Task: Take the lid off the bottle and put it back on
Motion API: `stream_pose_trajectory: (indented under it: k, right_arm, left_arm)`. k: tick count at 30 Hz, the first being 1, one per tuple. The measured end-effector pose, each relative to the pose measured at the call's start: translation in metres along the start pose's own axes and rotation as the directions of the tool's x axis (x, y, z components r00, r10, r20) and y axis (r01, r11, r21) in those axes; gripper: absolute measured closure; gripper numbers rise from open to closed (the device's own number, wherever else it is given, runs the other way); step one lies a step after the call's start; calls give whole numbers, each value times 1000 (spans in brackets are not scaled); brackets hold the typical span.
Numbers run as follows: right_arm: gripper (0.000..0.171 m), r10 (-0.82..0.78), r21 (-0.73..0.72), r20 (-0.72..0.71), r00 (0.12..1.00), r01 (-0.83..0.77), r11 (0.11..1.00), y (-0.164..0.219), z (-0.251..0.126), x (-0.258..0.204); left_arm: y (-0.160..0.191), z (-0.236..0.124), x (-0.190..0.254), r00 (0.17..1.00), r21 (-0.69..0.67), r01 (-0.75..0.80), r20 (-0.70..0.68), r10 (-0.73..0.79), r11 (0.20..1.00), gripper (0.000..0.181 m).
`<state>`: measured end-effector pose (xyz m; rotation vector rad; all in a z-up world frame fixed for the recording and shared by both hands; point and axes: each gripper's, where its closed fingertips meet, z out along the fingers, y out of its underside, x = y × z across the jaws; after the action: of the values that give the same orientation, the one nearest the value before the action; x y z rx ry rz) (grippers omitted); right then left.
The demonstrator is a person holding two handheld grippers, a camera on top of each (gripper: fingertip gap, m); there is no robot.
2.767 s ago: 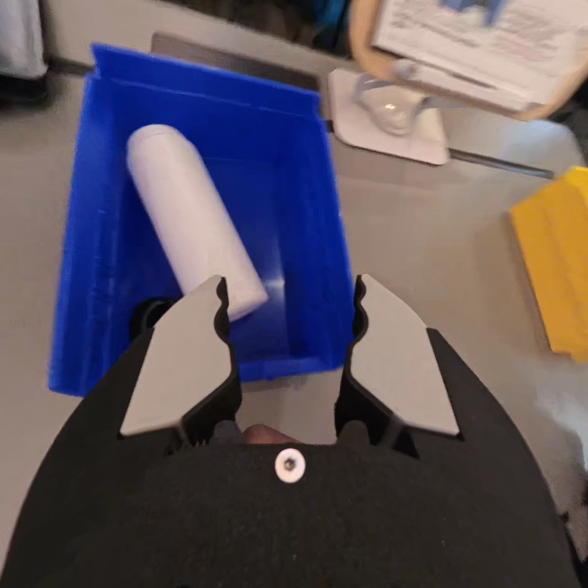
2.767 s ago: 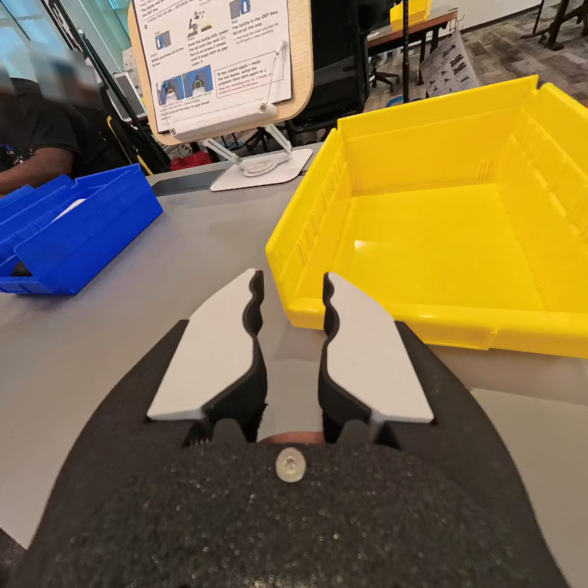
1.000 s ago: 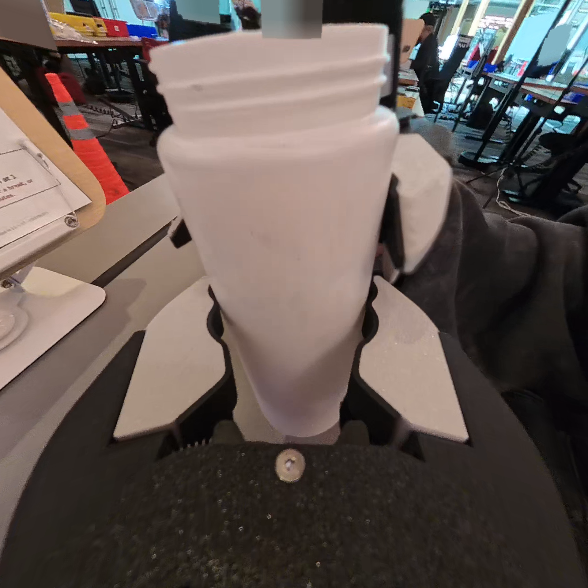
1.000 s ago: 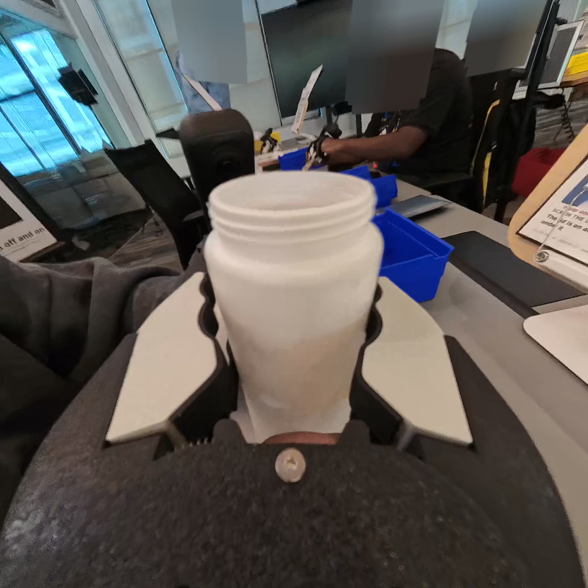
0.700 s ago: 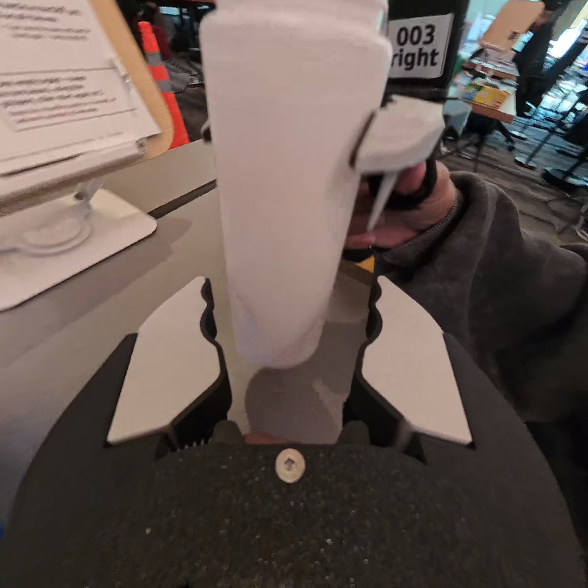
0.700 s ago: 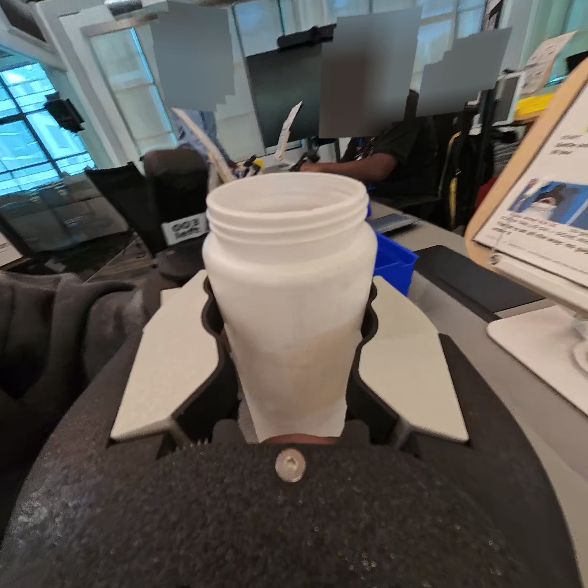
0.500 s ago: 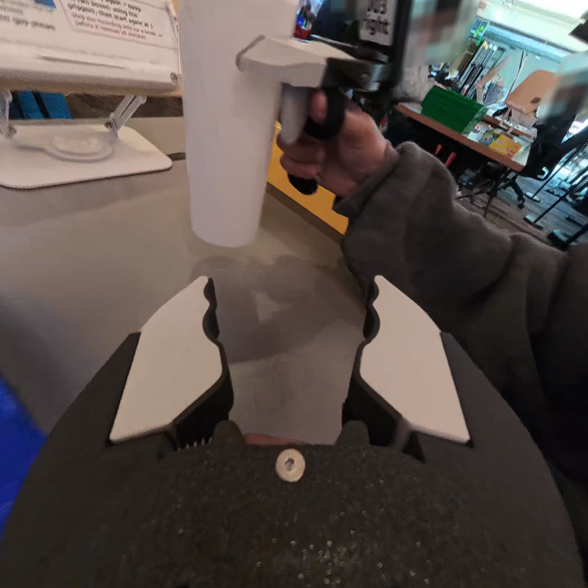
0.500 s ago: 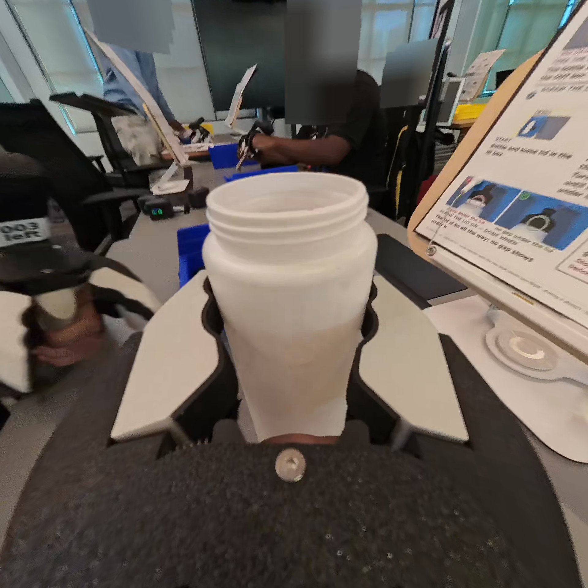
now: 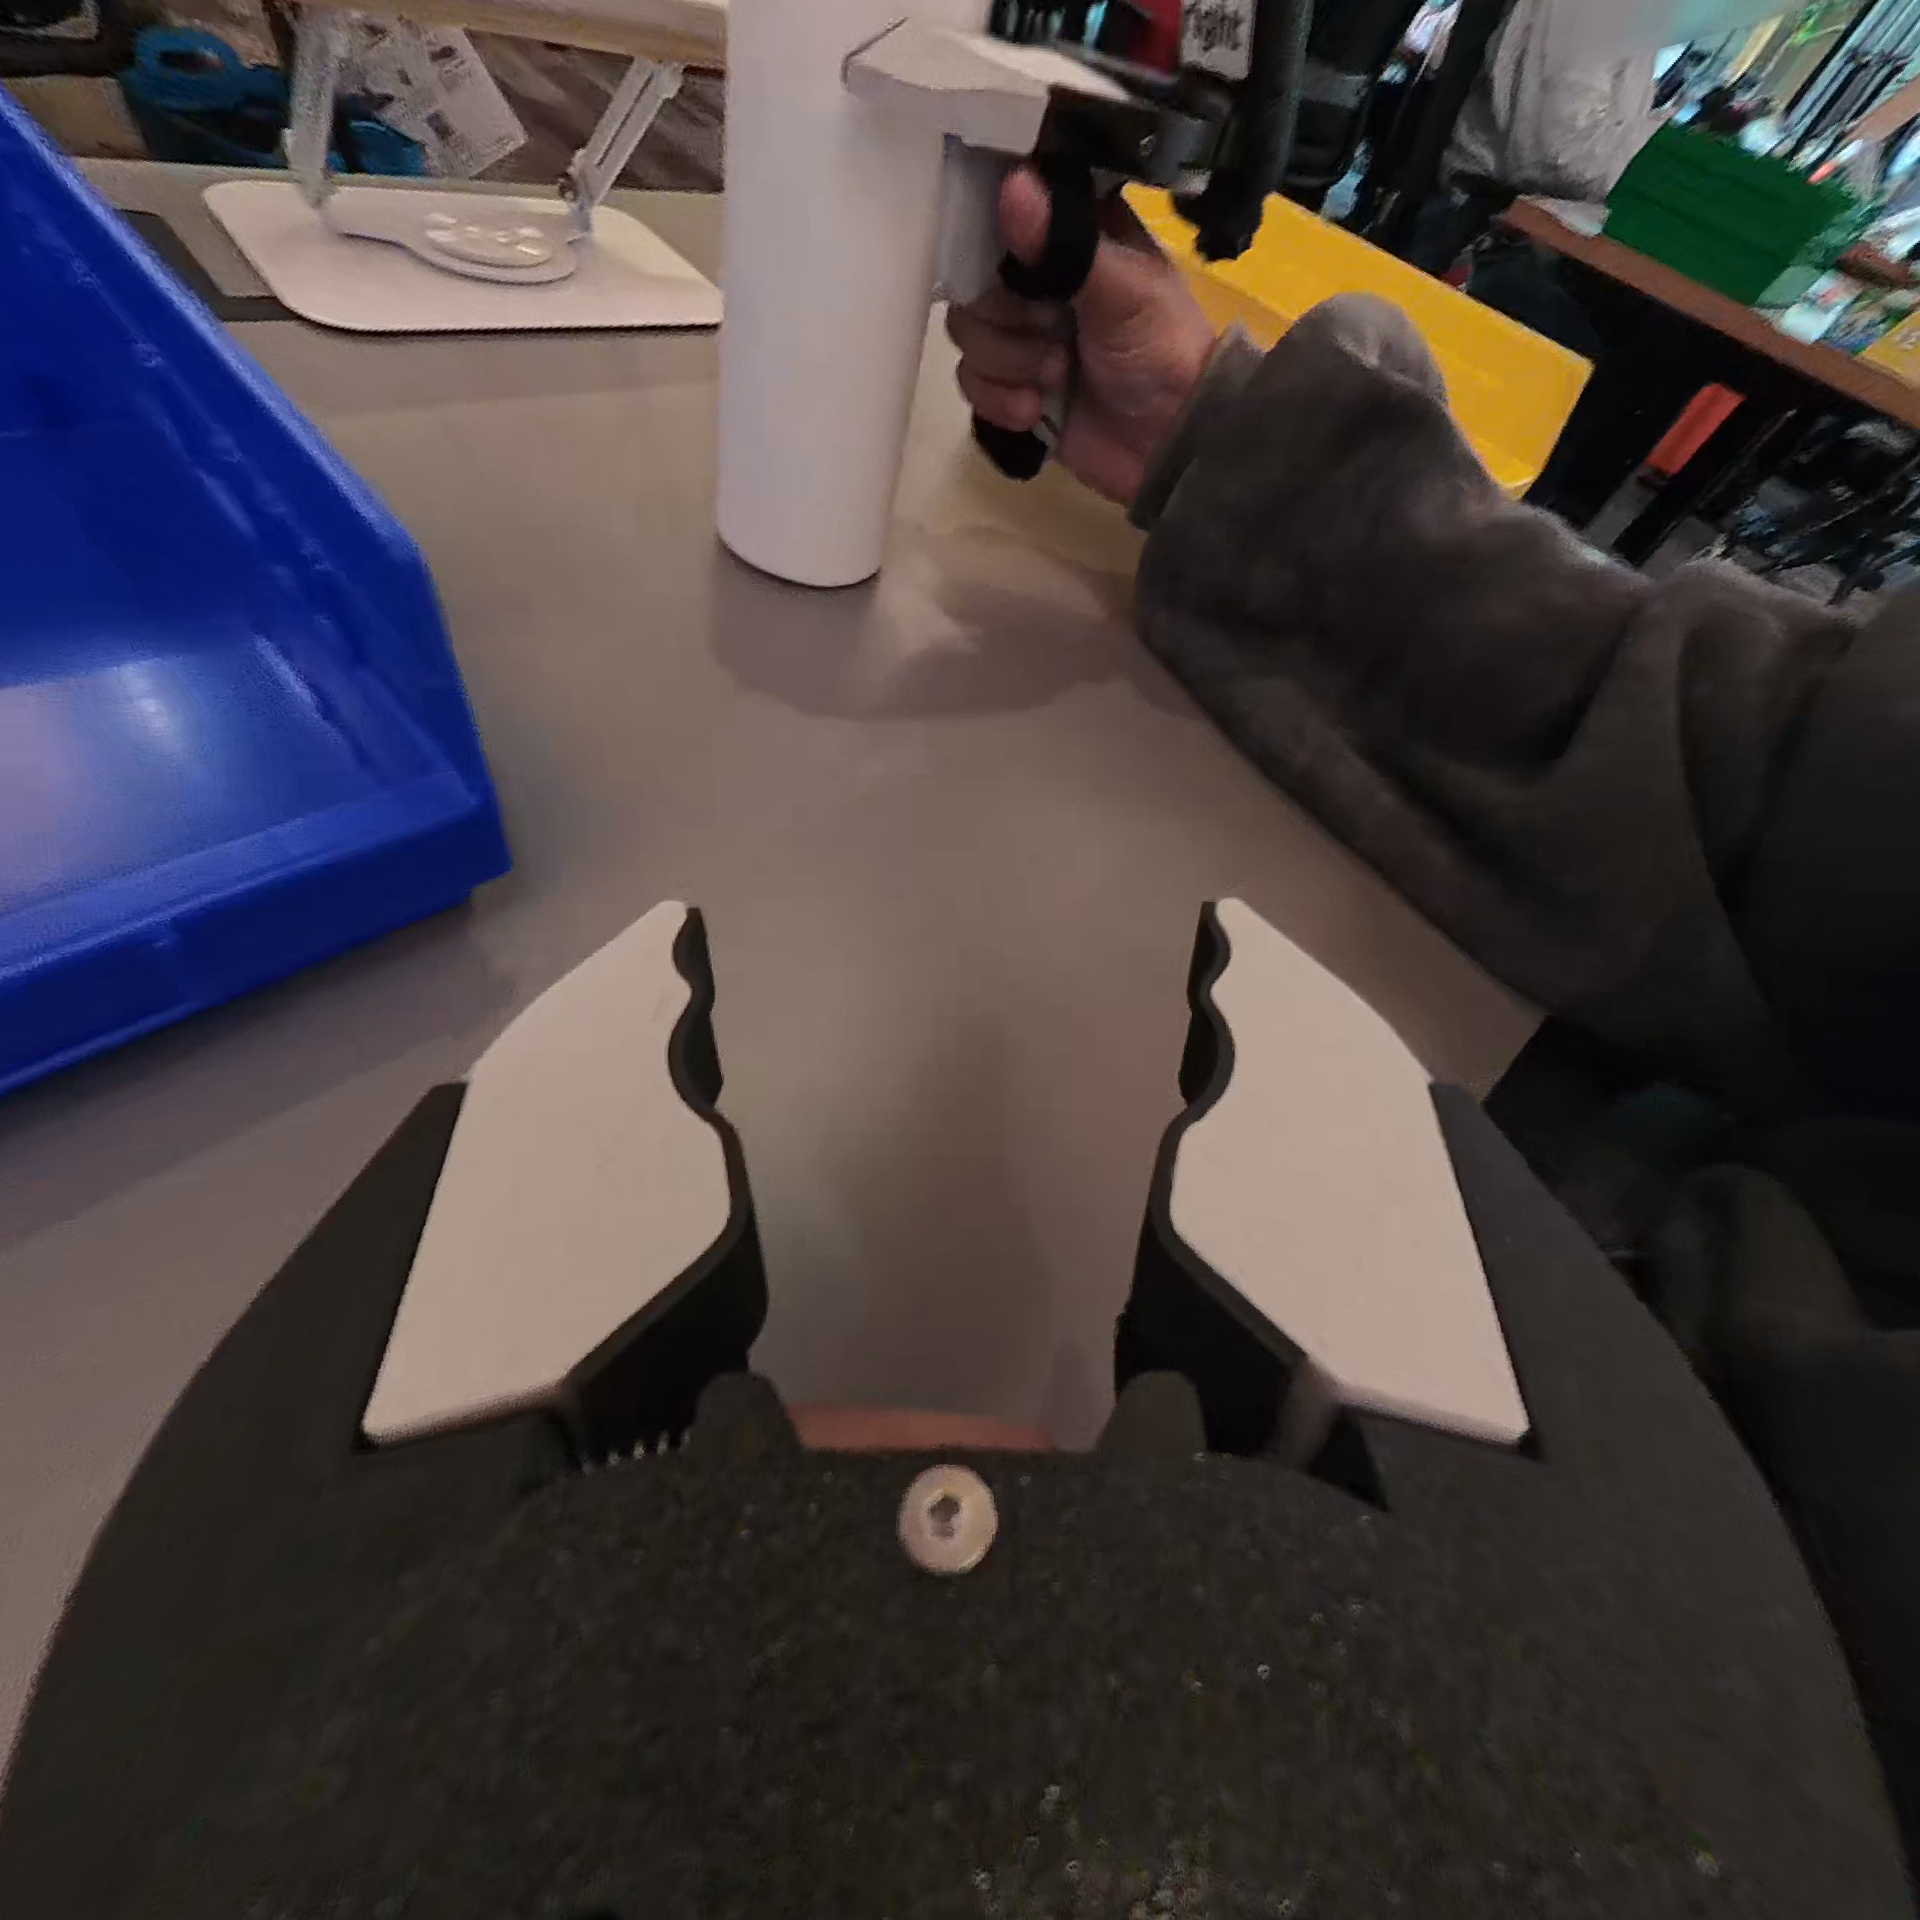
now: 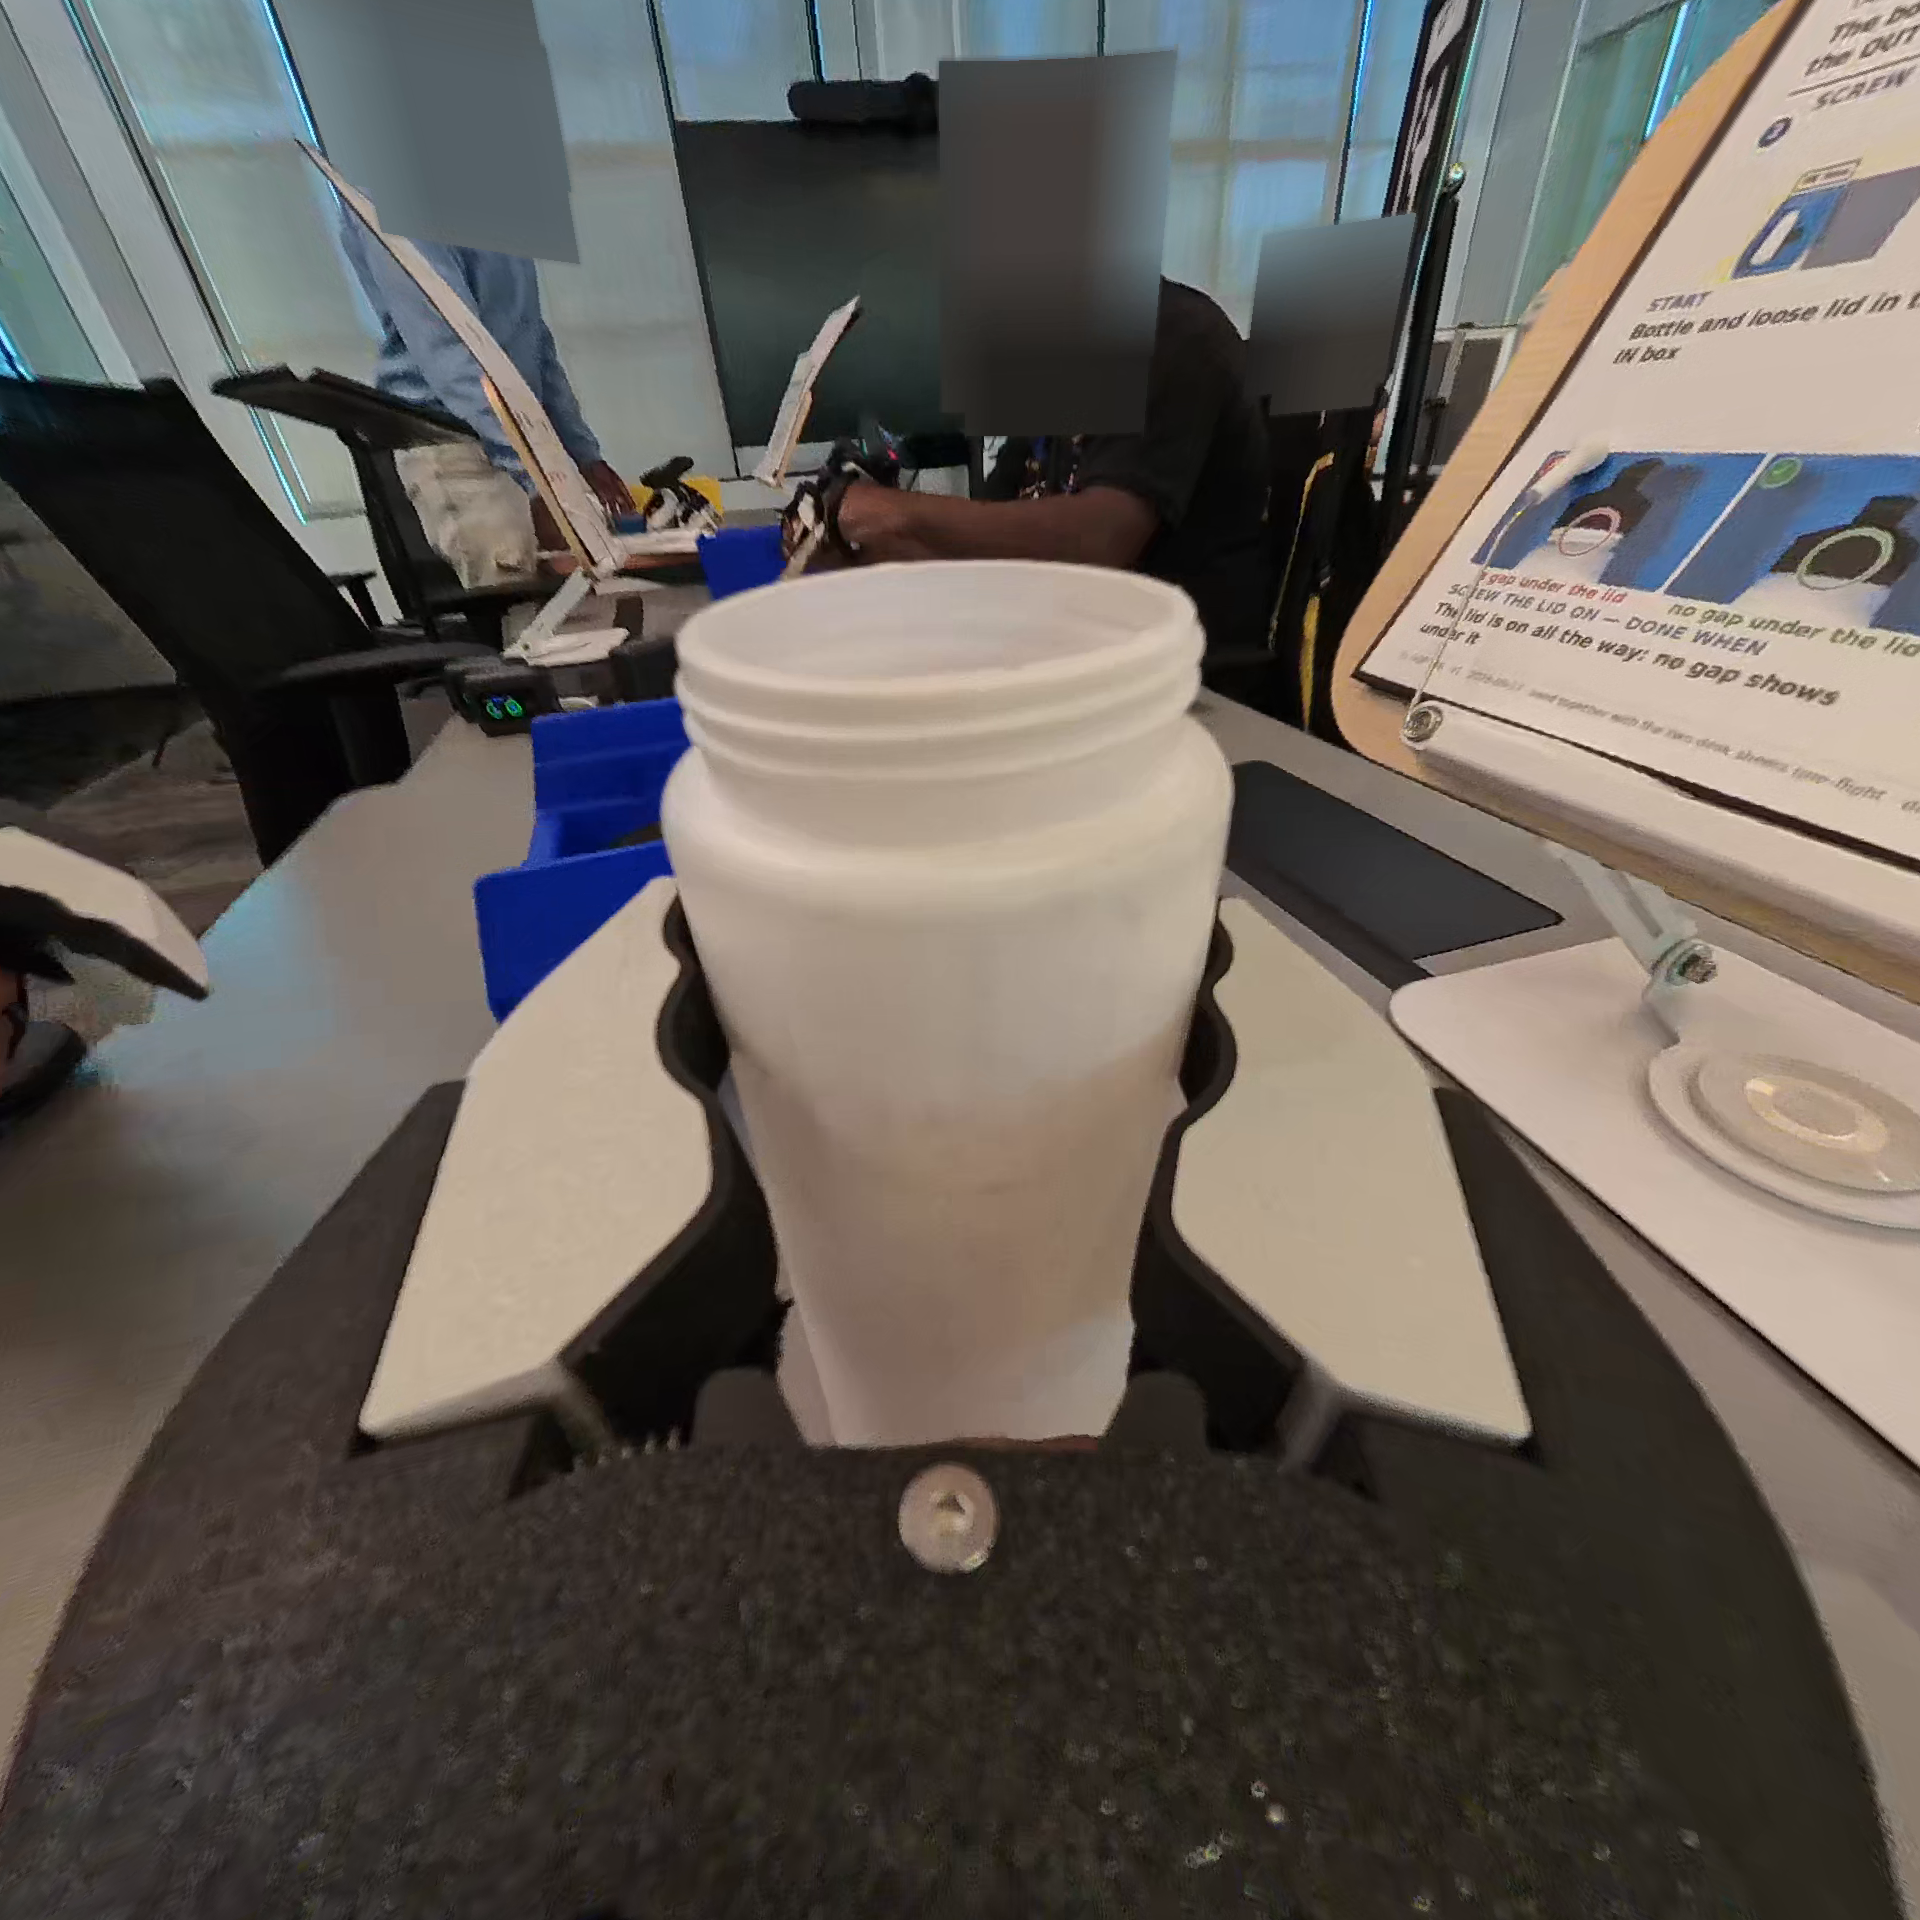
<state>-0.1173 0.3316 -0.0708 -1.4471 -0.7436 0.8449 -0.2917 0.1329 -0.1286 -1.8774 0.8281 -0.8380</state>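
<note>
A white bottle point(image 10: 940, 997) with an open threaded neck and no lid stands upright between my right gripper's fingers. My right gripper point(image 10: 943, 925) is shut on its body. In the left wrist view the same bottle point(image 9: 821, 312) stands on the grey table, held by the right gripper, with a hand point(image 9: 1081, 343) on its handle. My left gripper point(image 9: 943, 935) is open and empty, low over the table, well short of the bottle. No lid shows in either view.
A blue bin point(image 9: 187, 665) sits to the left of my left gripper. A yellow bin point(image 9: 1382, 301) lies behind the hand. A grey sleeve point(image 9: 1507, 727) crosses the right side. An instruction board on a white stand point(image 10: 1704, 1122) is to the right of the bottle.
My left gripper has let go of the bottle and drawn back from it. The right gripper keeps hold of the bottle, which has come down to the table.
</note>
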Motion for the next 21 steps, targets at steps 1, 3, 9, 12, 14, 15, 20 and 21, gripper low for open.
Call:
stream_pose_trajectory:
  k: [1, 3, 9, 12, 14, 15, 20, 21]
  right_arm:
    - [83, -18, -9, -8, 1000, 18, 1000, 1, 1, -1]
    - [83, -21, 5, -26, 999, 22, 1000, 1, 3, 0]
    - [83, -27, 27, -28, 999, 28, 999, 0, 2, -1]
    - [83, -31, 30, -35, 999, 32, 999, 0, 2, -1]
    - [83, -31, 33, -39, 999, 33, 999, 0, 1, -1]
    - [83, -33, 34, -41, 999, 34, 999, 0, 1, -1]
    - [83, -31, 37, -41, 999, 33, 999, 0, 1, -1]
    - [83, -30, 38, -39, 999, 32, 999, 0, 1, -1]
  left_arm:
    - [1, -4, -8, 999, -25, -23, 33, 23, 999, 94]
    - [0, -12, -29, 992, -78, -61, 104, 69, 995, 94]
    - [-27, -35, -121, 905, -283, -47, 394, 160, 958, 97]
    - [-32, -35, -172, 803, -430, 2, 539, 255, 903, 96]
    - [-26, -32, -204, 742, -491, 106, 618, 260, 864, 98]
    - [-23, -30, -217, 719, -501, 161, 650, 247, 851, 99]
    - [1, -16, -248, 707, -521, 362, 694, 137, 773, 103]
    - [3, -13, -248, 718, -523, 378, 686, 115, 764, 105]
